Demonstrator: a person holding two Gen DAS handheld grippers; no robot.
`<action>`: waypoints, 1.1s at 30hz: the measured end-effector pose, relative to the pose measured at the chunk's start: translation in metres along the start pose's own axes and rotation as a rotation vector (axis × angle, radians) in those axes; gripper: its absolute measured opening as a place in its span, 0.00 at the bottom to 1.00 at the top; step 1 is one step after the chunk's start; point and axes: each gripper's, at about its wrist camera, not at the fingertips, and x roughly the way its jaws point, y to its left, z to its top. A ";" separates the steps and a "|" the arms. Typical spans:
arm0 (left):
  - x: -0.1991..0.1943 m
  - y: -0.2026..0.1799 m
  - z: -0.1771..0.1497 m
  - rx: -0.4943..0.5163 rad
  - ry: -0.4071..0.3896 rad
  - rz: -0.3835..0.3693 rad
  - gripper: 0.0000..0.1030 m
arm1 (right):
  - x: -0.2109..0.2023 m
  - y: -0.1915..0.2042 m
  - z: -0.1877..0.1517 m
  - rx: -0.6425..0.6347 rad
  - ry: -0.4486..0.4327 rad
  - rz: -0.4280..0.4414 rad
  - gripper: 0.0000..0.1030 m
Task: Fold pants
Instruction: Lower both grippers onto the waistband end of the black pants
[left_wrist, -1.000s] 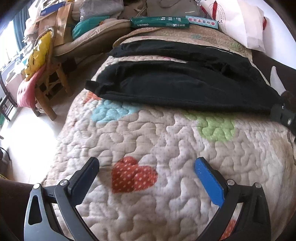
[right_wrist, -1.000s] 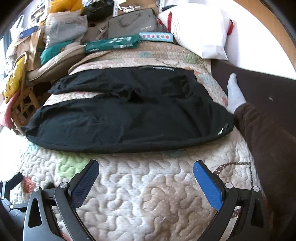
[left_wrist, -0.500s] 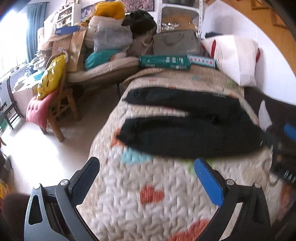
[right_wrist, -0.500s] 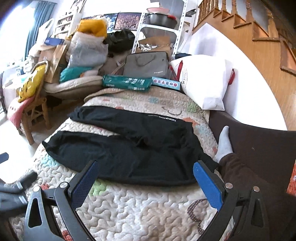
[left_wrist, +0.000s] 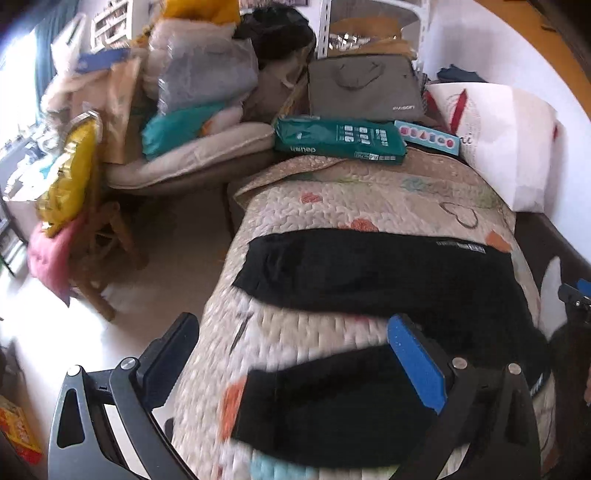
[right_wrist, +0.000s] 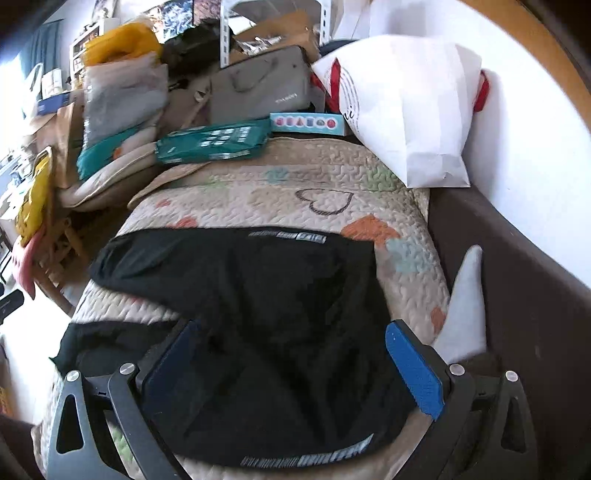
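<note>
Black pants (left_wrist: 388, 280) lie spread flat on a quilted bedspread (left_wrist: 369, 199), legs apart and pointing left, waistband at the right. They also show in the right wrist view (right_wrist: 277, 295). My left gripper (left_wrist: 291, 354) is open and empty, above the near leg's cuff end. My right gripper (right_wrist: 291, 362) is open and empty, above the waist and seat area near the printed waistband (right_wrist: 306, 458).
A green package (left_wrist: 340, 140) and a light blue box (left_wrist: 428, 136) lie at the bed's far end beside a white bag (left_wrist: 509, 147). A cluttered chair (left_wrist: 74, 221) stands left. A white-socked foot (right_wrist: 465, 302) rests at the bed's right edge.
Both grippers have moved forward over the pants from the near part of the bed. The pants have not moved. Both grippers stay open.
</note>
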 end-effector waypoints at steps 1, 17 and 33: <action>0.014 0.002 0.009 0.001 0.011 -0.004 0.99 | 0.012 -0.007 0.011 -0.002 0.008 0.007 1.00; 0.161 0.008 0.058 0.120 0.064 -0.010 0.91 | 0.170 -0.020 0.076 -0.094 0.095 0.042 0.95; 0.156 -0.018 0.049 0.127 0.036 0.061 0.91 | 0.186 0.003 0.060 -0.155 0.114 0.054 0.95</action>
